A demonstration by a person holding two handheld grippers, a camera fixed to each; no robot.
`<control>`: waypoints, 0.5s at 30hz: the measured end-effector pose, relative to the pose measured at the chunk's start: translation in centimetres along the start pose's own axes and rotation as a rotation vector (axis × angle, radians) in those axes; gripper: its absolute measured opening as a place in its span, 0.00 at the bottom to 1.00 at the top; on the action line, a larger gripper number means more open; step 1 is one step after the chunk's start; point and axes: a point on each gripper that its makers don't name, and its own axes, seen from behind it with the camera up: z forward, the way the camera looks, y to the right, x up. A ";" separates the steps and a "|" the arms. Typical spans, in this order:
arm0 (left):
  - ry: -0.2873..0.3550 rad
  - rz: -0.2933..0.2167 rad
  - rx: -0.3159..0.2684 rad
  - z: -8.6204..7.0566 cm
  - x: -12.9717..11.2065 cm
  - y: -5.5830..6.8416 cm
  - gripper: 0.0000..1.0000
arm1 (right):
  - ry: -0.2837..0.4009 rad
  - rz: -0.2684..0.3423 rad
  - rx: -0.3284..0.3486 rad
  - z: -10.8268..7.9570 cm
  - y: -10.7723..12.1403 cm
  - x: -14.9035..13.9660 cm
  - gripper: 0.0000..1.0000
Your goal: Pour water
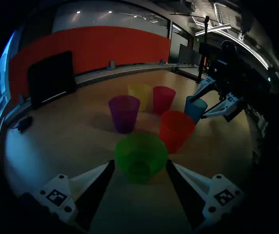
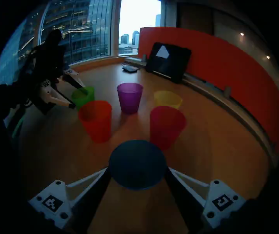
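1. Left tool (image 1: 140, 165) is reaching low over the desk (image 1: 81, 148), both fingers pressing the sides of the green cup (image 1: 140, 154) between them.
2. Right tool (image 2: 137, 170) is facing it from across the cluster, fingers clamping the blue cup (image 2: 136, 163) the same way.
3. Red cup (image 1: 176, 130), purple cup (image 1: 124, 113), yellow cup (image 1: 140, 95) and pink cup (image 1: 163, 99) are standing just ahead of the left tool.
4. Dim light is hiding any water in the cups; the person (image 1: 233, 66) behind the right tool is reading as a dark shape.
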 end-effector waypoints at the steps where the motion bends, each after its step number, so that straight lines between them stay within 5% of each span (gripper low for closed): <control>1: 0.001 -0.003 0.004 -0.2 -0.1 0.0 0.98 | 0.001 0.002 -0.002 -0.1 0.0 0.0 1.00; 15: 0.034 -0.019 0.093 -3.7 -1.0 -0.7 0.98 | 0.039 0.045 -0.079 -4.3 1.0 -0.8 1.00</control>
